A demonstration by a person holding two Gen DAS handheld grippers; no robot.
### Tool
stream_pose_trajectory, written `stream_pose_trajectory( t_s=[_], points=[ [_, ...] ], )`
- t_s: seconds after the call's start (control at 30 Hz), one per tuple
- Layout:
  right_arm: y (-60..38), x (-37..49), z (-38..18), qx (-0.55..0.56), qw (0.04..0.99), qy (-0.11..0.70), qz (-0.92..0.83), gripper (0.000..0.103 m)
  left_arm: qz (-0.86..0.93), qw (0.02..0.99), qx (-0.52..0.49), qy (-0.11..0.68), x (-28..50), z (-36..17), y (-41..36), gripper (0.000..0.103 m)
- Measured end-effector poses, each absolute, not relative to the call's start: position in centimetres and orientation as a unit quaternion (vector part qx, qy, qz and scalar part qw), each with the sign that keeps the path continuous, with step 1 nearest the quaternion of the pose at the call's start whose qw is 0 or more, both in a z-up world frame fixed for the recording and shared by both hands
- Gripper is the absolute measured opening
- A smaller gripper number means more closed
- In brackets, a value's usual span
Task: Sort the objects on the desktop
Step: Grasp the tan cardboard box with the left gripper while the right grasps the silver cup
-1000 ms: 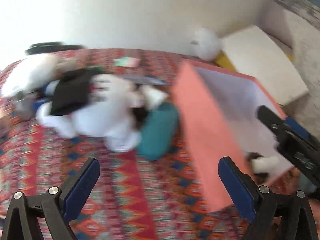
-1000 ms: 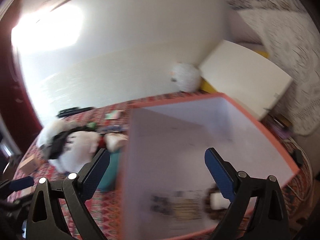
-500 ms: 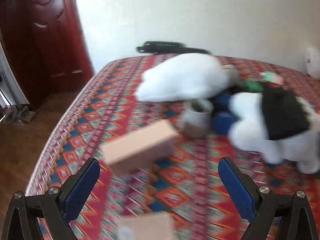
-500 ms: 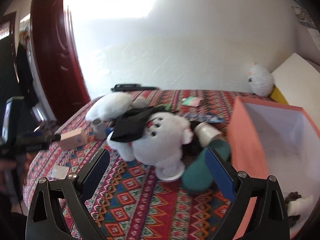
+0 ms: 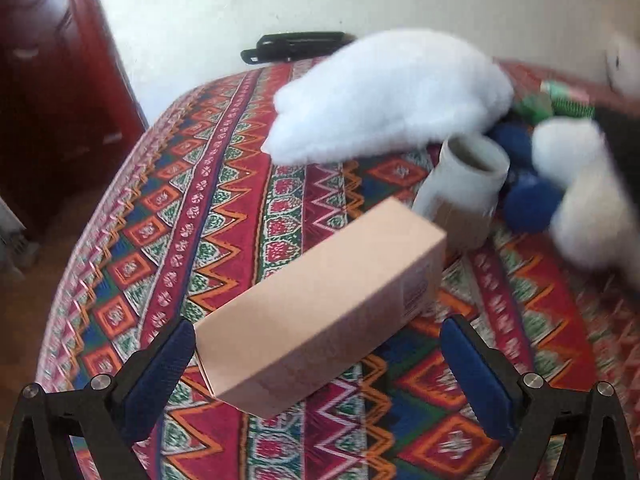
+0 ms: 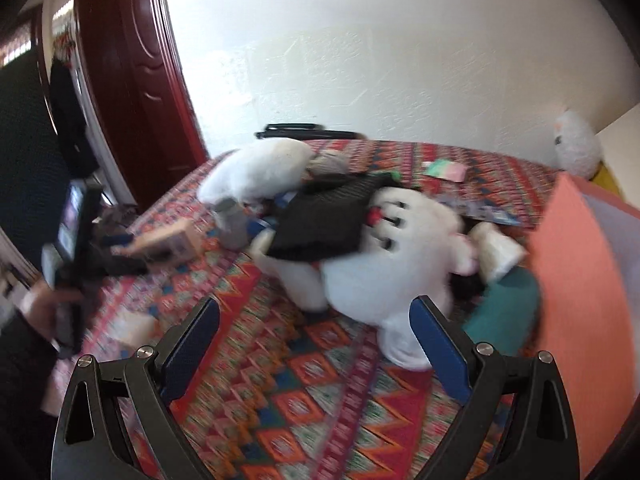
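Observation:
A long beige cardboard box (image 5: 320, 304) lies on the patterned cloth between the open fingers of my left gripper (image 5: 320, 364), which does not grip it. The box shows in the right wrist view (image 6: 168, 242) too, beside the left gripper (image 6: 120, 248). My right gripper (image 6: 316, 340) is open and empty, just in front of a white plush toy (image 6: 384, 264) with a black cap (image 6: 320, 220). An orange storage box (image 6: 580, 300) stands at the right.
A white plush (image 5: 384, 92), a grey cup (image 5: 464, 184) and blue balls (image 5: 532, 204) lie behind the beige box. A teal case (image 6: 504, 316) and a white cup (image 6: 500, 252) lie by the orange box. The table edge and a red door (image 5: 48, 92) are at left.
My left gripper swung from the orange box to the left side and closed in around the beige box. My right gripper turned from the orange box toward the white plush.

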State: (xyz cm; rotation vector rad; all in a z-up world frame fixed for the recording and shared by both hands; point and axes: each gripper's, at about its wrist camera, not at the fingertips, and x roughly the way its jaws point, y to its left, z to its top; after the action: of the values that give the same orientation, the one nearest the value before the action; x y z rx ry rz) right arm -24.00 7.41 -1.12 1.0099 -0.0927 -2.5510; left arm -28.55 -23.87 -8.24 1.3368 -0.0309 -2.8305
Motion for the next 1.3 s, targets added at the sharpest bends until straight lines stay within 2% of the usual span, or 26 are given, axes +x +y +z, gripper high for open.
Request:
stream_pose_trajectory(
  t_s=[0.1, 0.27, 0.37, 0.5, 0.63, 0.7, 0.77, 0.83, 0.87, 0.93, 1.0, 1.03, 1.07, 1.2, 1.23, 1.3],
  points=[
    [4.6, -26.9, -1.1, 0.362, 0.214, -0.052, -0.906, 0.097, -0.904, -0.006, 0.426, -0.034, -28.5, -8.3, -23.1, 0.094],
    [-2.4, -31.1, -1.3, 0.366, 0.246, -0.033, -0.897, 0.097, -0.903, -0.038, 0.424, -0.050, -28.3, -7.9, -22.7, 0.086],
    [-6.4, -33.5, -2.1, 0.380, 0.258, 0.001, -0.888, 0.096, -0.903, -0.047, 0.424, -0.050, -28.5, -8.1, -23.1, 0.085],
    [-10.2, -36.8, -4.3, 0.415, 0.248, 0.036, -0.875, 0.086, -0.904, -0.036, 0.424, -0.043, -29.0, -8.5, -24.4, 0.086],
    [-12.0, -39.3, -6.8, 0.447, 0.238, 0.038, -0.861, 0.082, -0.909, -0.040, 0.413, -0.021, -28.9, -8.5, -25.6, 0.094],
    [-11.8, -39.8, -7.4, 0.454, 0.229, 0.033, -0.861, 0.064, -0.910, -0.059, 0.409, -0.017, -28.8, -8.7, -25.4, 0.097],
    [-11.4, -40.2, -8.1, 0.459, 0.220, 0.025, -0.860, 0.052, -0.909, -0.070, 0.410, -0.029, -28.9, -9.1, -24.8, 0.097],
    [-11.0, -40.5, -8.4, 0.464, 0.217, 0.018, -0.859, 0.048, -0.904, -0.075, 0.418, -0.049, -29.0, -9.7, -23.7, 0.096],
    [-10.8, -40.6, -8.4, 0.465, 0.220, 0.014, -0.857, 0.047, -0.900, -0.076, 0.423, -0.063, -29.1, -10.1, -23.1, 0.090],
    [-10.3, -40.7, -8.3, 0.468, 0.226, 0.007, -0.854, 0.047, -0.892, -0.081, 0.435, -0.093, -29.3, -10.8, -21.9, 0.070],
    [-9.6, -40.4, -8.0, 0.470, 0.227, 0.000, -0.853, 0.047, -0.883, -0.093, 0.444, -0.120, -29.0, -11.3, -20.6, 0.028],
    [-9.2, -40.2, -7.8, 0.470, 0.227, -0.002, -0.853, 0.047, -0.880, -0.096, 0.446, -0.132, -28.7, -11.4, -20.1, 0.020],
    [-8.8, -39.8, -7.6, 0.469, 0.227, -0.003, -0.854, 0.046, -0.877, -0.103, 0.446, -0.145, -28.4, -11.5, -19.6, 0.016],
    [-7.4, -38.0, -6.7, 0.465, 0.234, -0.009, -0.854, 0.046, -0.870, -0.162, 0.438, -0.157, -26.3, -10.6, -17.4, 0.015],
    [-7.0, -37.5, -6.5, 0.467, 0.236, -0.014, -0.852, 0.046, -0.867, -0.185, 0.436, -0.155, -25.6, -10.3, -16.8, 0.016],
    [-6.1, -36.8, -6.4, 0.476, 0.239, -0.027, -0.846, 0.046, -0.864, -0.210, 0.431, -0.155, -24.5, -9.8, -16.0, 0.026]
  ],
)
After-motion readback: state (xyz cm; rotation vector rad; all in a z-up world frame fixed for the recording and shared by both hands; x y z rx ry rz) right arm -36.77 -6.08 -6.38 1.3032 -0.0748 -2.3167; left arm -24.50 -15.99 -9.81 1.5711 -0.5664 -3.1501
